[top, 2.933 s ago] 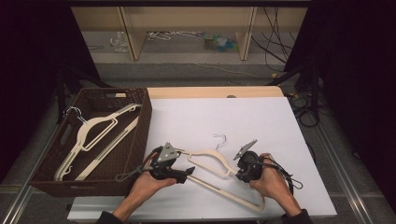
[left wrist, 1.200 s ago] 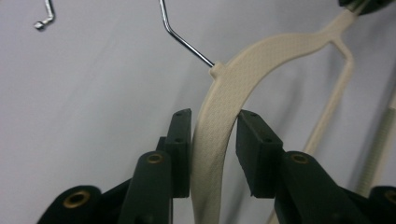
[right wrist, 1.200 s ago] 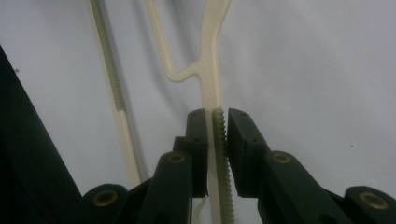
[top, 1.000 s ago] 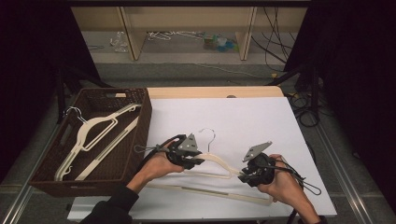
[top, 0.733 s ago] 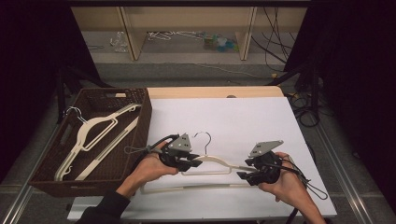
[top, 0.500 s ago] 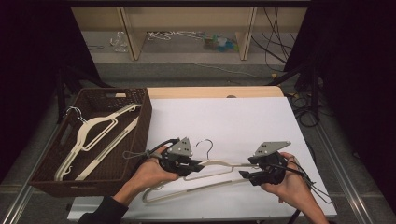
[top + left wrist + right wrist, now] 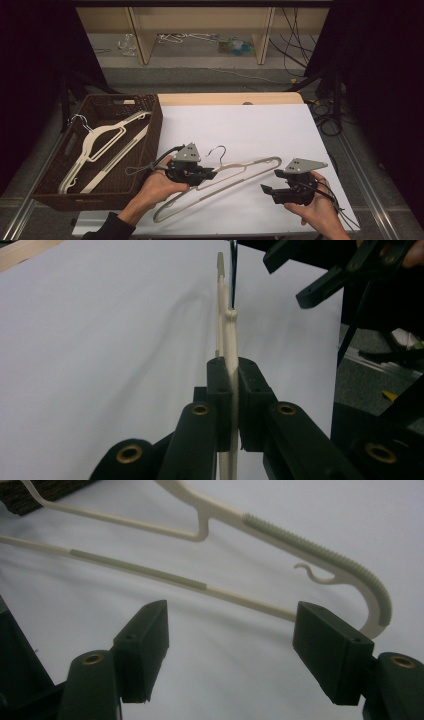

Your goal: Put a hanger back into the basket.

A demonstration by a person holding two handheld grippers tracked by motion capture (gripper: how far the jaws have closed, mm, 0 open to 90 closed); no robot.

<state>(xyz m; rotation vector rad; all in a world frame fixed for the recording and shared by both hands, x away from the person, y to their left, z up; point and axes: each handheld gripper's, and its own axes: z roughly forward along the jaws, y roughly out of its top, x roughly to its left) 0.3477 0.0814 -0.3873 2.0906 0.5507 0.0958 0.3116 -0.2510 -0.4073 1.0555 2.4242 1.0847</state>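
Left tongs (image 7: 209, 176) grip the cream hanger (image 7: 235, 175) near its hook; right tongs (image 7: 268, 192), just opened, hold nothing; carry it level toward the basket (image 7: 150, 125) at the tabletop's left edge

White-covered table (image 7: 260, 125); brown wicker basket (image 7: 150, 145) on left edge, two cream hangers (image 7: 100, 145) inside

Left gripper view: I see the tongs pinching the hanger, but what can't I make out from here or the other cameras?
- Left gripper view: hanger seen edge-on; its hook is cut off by the top edge.
- Right gripper view: right tongs stand open; the hanger's far end is cut off at the left edge.
- High view: left tongs too small to see the pads' contact.
- High view: shelf clutter blurred.
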